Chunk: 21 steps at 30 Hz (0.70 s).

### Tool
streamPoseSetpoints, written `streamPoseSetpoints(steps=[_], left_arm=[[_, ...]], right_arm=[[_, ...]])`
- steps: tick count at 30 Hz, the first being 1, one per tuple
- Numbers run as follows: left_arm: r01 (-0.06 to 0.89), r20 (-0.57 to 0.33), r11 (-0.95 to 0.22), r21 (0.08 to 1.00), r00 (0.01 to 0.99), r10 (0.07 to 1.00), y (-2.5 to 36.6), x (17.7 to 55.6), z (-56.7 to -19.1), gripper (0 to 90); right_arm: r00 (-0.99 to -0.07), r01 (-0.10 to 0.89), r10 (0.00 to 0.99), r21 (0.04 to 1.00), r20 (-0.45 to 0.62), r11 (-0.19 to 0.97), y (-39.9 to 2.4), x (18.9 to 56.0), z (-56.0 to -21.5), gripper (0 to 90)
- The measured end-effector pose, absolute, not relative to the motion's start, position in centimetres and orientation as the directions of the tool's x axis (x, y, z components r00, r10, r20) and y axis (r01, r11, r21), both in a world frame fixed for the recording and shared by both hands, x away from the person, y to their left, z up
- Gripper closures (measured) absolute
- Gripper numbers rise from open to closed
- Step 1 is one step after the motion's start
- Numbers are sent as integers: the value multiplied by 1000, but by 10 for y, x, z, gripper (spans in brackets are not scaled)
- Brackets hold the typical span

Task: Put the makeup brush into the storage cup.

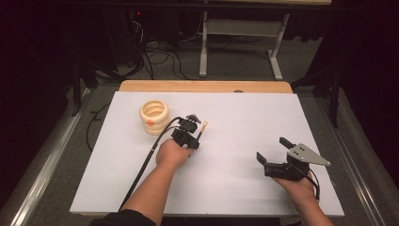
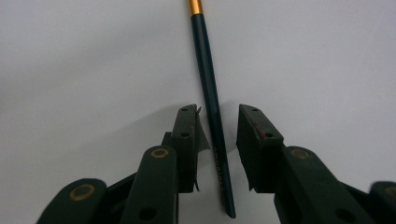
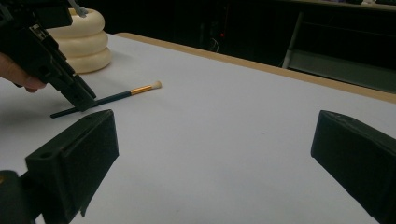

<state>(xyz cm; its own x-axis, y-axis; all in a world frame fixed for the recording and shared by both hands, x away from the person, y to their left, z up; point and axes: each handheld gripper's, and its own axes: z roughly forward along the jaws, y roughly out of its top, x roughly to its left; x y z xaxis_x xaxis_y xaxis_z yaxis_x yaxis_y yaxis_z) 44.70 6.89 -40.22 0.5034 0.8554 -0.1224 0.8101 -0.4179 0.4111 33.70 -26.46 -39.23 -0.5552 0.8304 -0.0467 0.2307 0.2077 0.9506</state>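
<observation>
Your left gripper (image 2: 217, 135) view shows the brush (image 2: 211, 107) lying flat on the white table (image 1: 235, 155) between its narrow jaws, gaps on both sides, not gripped. The right gripper (image 3: 210, 154) view shows its pale tip pointing away from your left hand (image 1: 173, 153), near the cream ring pot (image 3: 81, 39). Your right gripper's jaws stand wide and hold nothing.

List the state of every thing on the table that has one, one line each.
Brush: lying flat on the table, handle between the left tool's jaws, small gaps at both pads, not yet gripped.
Left tool: lowered over the brush handle, jaws narrow.
Right tool: jaws wide open, nothing between them.
Ribbed cream holder: upright, apart from the brush.
</observation>
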Motion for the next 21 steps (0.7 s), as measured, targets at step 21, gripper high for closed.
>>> streamPoseSetpoints(steps=[21], left_arm=[[801, -35, -472, 367, 519, 854, 57, 448, -402, 779]], right_arm=[[-557, 233, 829, 950, -45, 208, -263, 338, -393, 23]])
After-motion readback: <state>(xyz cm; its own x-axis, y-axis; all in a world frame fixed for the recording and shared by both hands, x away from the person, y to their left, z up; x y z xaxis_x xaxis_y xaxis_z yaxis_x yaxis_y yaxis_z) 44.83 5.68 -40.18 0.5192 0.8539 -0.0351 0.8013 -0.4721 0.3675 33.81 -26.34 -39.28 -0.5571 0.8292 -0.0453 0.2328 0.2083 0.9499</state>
